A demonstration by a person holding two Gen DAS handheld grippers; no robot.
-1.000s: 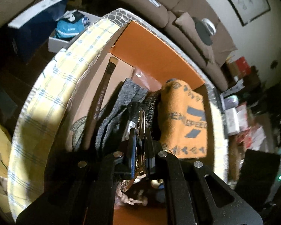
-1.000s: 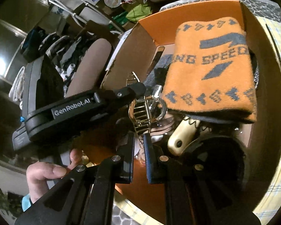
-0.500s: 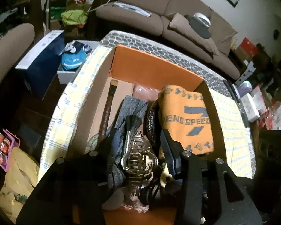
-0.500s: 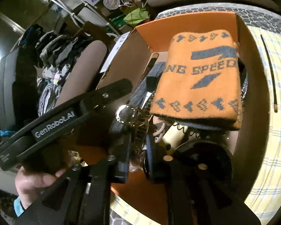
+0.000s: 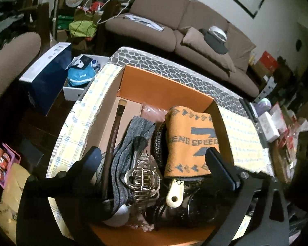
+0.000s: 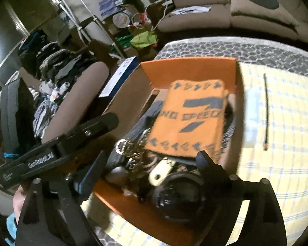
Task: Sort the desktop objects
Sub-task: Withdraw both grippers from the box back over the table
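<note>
A brown sofa [image 5: 195, 26] fills the upper part of the left wrist view, behind a counter [image 5: 174, 69] with a pebble-patterned top partly covered by a yellow checked cloth [image 5: 244, 143]. At centre frame an orange cardboard box [image 5: 164, 90] sits on that cloth, packed with sorted items. A folded orange towel [image 5: 191, 141] lettered "SPEED" lies along the box's right half; a grey knit cloth [image 5: 133, 135] lies to its left, with a long dark brush [image 5: 115, 135] running beside it toward the box's far wall. A gold metal hair claw [image 5: 142, 179] rests on top of the grey cloth, at lower centre, just left of a cream handle [image 5: 175, 192] that pokes out from under the towel. A dark round object [image 6: 180, 192] occupies the box's near corner; what it is cannot be told. The left gripper [image 5: 154, 160] hangs over the box, its jaws opening wide with the hair claw below and between them but untouched. The right gripper [image 6: 152, 164], in the blurred right wrist view, is likewise opening above the same corner, gripping nothing. A thin black stick [image 6: 266, 112] lies alone on the cloth, right of the box.
</note>
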